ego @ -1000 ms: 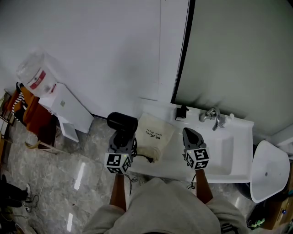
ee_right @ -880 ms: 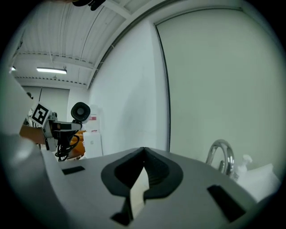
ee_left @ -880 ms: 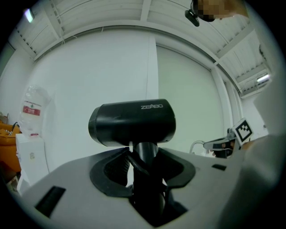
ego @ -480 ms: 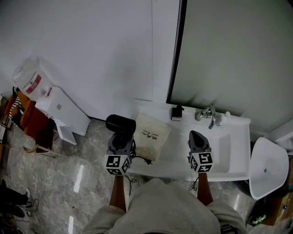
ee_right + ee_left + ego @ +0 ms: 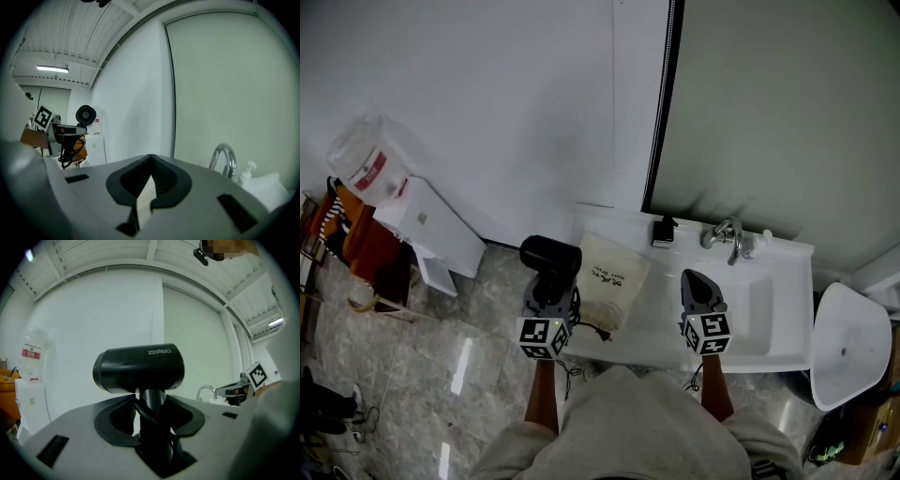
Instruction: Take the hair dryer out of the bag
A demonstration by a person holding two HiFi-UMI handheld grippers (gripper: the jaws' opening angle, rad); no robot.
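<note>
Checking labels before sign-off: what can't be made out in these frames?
- Head view: print on the bag, too small to read.
- Head view: the bag's inside, hidden by its own cloth.
- Left gripper view: lower handle of the hair dryer, hidden inside the left gripper.
- Head view: small dark item beside the faucet, too small to identify.

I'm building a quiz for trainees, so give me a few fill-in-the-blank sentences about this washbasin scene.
1. The left gripper grips the black hair dryer by its ____.
2. The right gripper has its jaws ____, with nothing between them.
3. The cream bag lies on the counter; the hair dryer is already ____ of it.
Missing words: handle; shut; out.
</note>
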